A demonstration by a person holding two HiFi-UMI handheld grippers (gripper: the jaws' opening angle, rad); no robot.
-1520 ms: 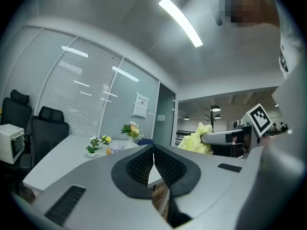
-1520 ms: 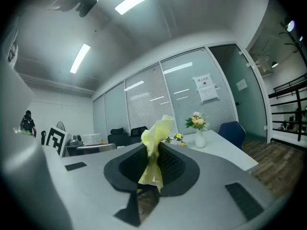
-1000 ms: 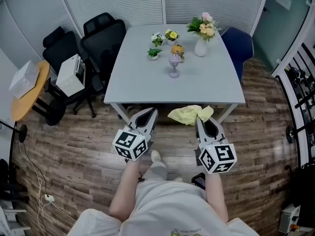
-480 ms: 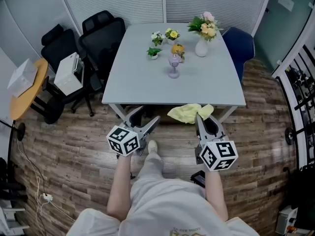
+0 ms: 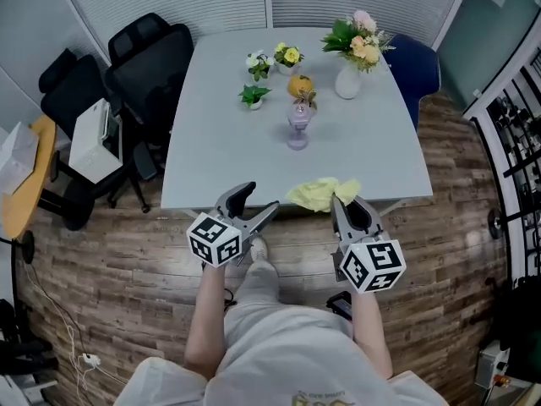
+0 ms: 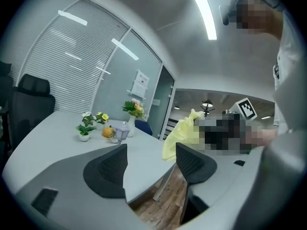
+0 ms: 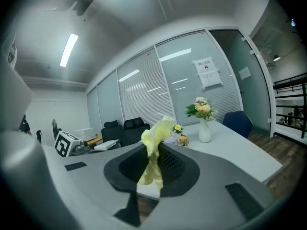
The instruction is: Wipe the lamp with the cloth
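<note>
Jaws of the right gripper (image 7: 152, 163) are pressed together on the yellow cloth (image 7: 154, 137), a fold of which sticks up between the pads; in the head view it shows at lower centre, against the near edge of the grey table (image 5: 220, 159). The left gripper (image 6: 151, 153) has just been opening its jaws, which stand wide apart with nothing between them, just off that same edge. The lamp (image 5: 297, 127) stands mid-table, well apart from both grippers, with small potted plants (image 5: 254, 96) and a vase of flowers (image 5: 348, 79) behind it
</note>
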